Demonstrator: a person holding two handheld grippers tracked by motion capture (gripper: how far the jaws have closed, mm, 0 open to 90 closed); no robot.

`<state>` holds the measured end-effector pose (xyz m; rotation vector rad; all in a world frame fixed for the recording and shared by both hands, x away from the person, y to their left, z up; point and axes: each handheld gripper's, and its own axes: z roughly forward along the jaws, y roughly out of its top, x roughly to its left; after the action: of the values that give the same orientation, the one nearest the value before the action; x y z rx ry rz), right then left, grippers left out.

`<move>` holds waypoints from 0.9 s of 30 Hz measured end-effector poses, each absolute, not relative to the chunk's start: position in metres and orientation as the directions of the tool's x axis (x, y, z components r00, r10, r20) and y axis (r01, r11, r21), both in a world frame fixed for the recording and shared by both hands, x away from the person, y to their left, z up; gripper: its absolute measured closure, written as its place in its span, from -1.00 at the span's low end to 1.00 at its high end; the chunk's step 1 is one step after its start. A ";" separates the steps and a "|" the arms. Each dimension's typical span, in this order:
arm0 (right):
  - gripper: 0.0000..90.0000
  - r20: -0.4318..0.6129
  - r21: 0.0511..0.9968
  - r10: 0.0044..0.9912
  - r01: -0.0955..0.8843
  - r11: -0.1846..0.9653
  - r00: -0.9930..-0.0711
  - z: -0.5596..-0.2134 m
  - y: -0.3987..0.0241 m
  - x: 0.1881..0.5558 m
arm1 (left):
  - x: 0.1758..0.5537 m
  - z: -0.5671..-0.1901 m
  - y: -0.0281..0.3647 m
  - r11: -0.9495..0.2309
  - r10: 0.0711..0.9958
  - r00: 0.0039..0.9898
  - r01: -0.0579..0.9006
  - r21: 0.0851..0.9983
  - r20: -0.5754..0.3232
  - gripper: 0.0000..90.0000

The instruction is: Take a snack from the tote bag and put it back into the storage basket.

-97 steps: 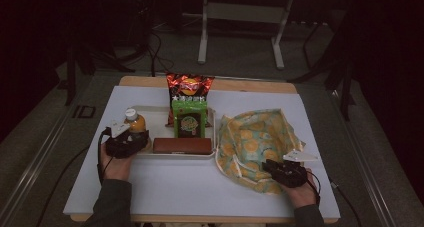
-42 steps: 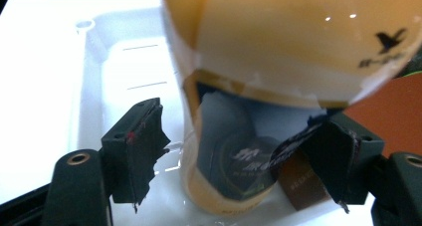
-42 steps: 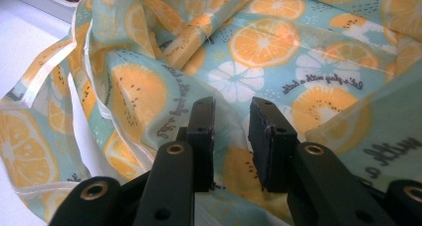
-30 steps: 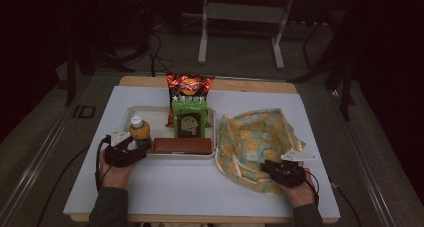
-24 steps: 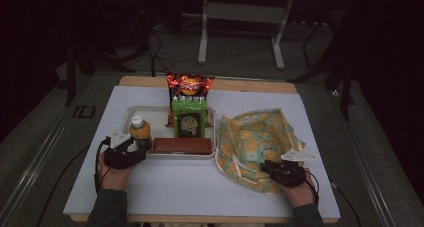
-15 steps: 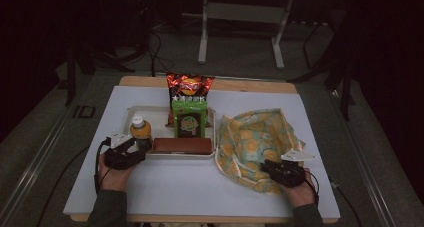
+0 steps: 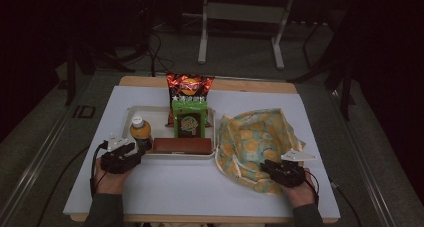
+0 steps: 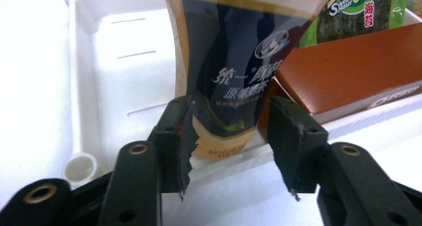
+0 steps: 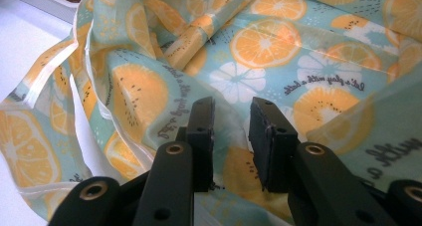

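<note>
your left gripper (image 8: 229,146): jaws were just closing round the bottle (image 8: 229,61), not yet clamped | your right gripper (image 9: 231,136): gripped the bag (image 9: 278,52)

Left gripper (image 7: 131,152): black body, grey three-cornered plate on top, black cable looping off its outer side. Jaws in the left gripper view: black, saw-toothed inner edges, brass-ringed holes in the arms. Right gripper (image 7: 272,168): same black build, same plate, thin black cable. Sleeves: dark grey-green, reaching the wrists.
</note>
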<state>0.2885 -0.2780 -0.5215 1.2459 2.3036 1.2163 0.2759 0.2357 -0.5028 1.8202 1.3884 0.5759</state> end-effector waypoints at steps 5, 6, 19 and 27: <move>0.59 0.155 0.772 0.783 0.569 0.284 -0.602 -0.521 -0.279 0.289 | 0.276 -0.504 0.236 -0.126 0.944 0.316 0.612 0.780 -0.095 0.37; 0.59 0.155 0.772 0.784 0.569 0.284 -0.602 -0.521 -0.279 0.289 | 0.276 -0.504 0.236 -0.128 0.944 0.316 0.615 0.778 -0.094 0.40; 0.58 0.159 0.774 0.785 0.569 0.277 -0.599 -0.521 -0.280 0.288 | 0.272 -0.507 0.240 -0.137 0.942 0.321 0.629 0.766 -0.095 0.67; 0.58 0.162 0.776 0.787 0.569 0.271 -0.595 -0.520 -0.281 0.288 | 0.267 -0.506 0.242 -0.131 0.943 0.317 0.632 0.764 -0.101 0.81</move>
<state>0.2885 -0.2812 -0.5199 1.2535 2.2873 1.2290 0.2673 0.2422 -0.5063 1.8521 1.3989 0.5387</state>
